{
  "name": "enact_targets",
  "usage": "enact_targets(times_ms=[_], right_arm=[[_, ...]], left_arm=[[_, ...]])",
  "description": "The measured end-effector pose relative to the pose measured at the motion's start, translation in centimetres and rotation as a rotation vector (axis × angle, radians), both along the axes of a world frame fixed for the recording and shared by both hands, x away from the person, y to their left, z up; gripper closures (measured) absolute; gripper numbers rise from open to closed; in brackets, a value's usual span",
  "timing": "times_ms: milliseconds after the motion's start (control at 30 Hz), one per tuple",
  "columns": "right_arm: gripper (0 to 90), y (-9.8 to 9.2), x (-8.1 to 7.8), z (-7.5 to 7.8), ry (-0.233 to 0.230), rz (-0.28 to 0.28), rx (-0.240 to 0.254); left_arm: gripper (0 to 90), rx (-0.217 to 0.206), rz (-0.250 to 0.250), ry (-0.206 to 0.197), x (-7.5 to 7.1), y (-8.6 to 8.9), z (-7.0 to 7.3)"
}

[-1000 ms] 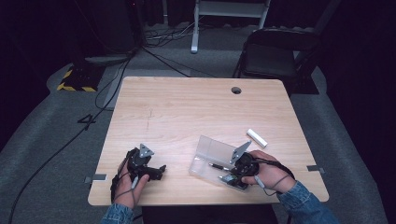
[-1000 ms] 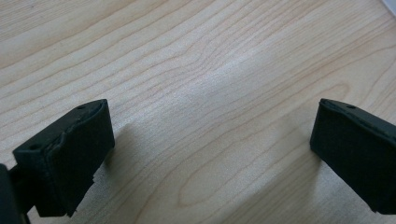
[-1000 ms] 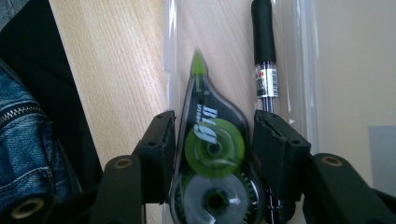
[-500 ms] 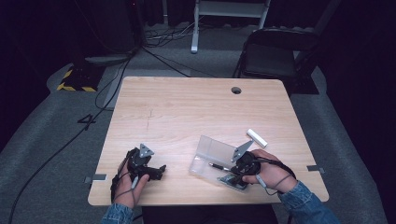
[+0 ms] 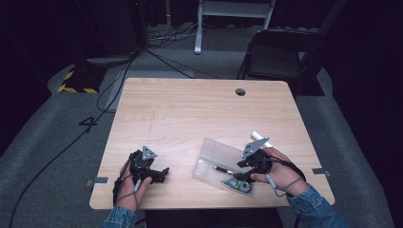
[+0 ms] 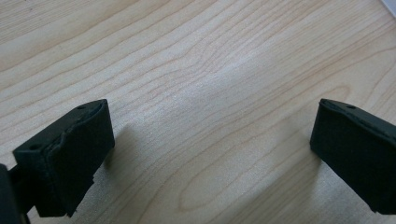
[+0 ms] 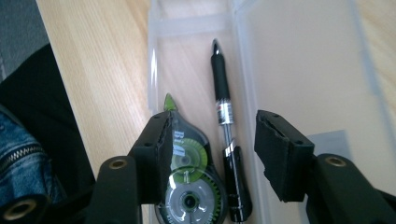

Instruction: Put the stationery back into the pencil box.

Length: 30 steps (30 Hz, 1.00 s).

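Observation:
A clear plastic case lies open on the table's near right. In its tray sit a black pen and a green-and-clear correction tape, side by side. My right gripper hangs low over them, open; the pen lies in the gap, the tape partly under the left jaw, and no pad presses on either. In the high view the right gripper points at the tape. My left gripper rests at the near left, open over bare wood.
A short white stick lies just beyond the right hand. The wooden table has a cable hole at its far side. A folding chair stands behind the table, and cables run across the floor at the left.
The right gripper has shifted slightly over the case. The left gripper has stayed put.

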State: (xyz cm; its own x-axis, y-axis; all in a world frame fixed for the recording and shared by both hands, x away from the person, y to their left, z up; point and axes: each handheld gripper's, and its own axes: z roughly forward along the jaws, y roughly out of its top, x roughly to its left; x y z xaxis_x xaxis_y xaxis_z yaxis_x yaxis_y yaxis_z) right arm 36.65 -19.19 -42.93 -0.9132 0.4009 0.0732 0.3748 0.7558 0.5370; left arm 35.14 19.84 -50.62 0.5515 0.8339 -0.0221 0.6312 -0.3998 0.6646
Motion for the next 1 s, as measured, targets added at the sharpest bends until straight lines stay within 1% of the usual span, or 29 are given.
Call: enact_targets(times_ms=[133,333,467,667,700,833,1000], right_arm=[[47.7,-0.4,0.1,0.7,-0.035,-0.028,0.033],[46.5,-1.2,0.2,1.8,-0.071,-0.074,0.094],[46.5,-1.8,0.4,2.4,-0.100,-0.105,0.126],[46.4,-2.9,0.7,3.2,-0.120,-0.157,0.167],[46.4,-2.9,0.7,3.2,-0.120,-0.157,0.167],[46.5,-3.8,1.1,3.6,-0.140,-0.217,0.194],[46.4,-4.9,1.6,3.8,-0.153,-0.271,0.213]], left_arm=[[0.2,0.000,0.000,-0.001,0.0,0.0,0.0],[0.2,0.000,0.000,-0.001,0.0,0.0,0.0],[0.1,0.000,-0.001,-0.001,0.0,0.0,0.0],[0.1,0.000,0.000,-0.001,0.0,0.0,0.0],[0.1,0.000,0.000,-0.001,0.0,0.0,0.0],[0.2,0.000,-0.001,-0.001,0.0,0.0,0.0],[0.2,0.000,0.000,0.000,0.0,0.0,0.0]])
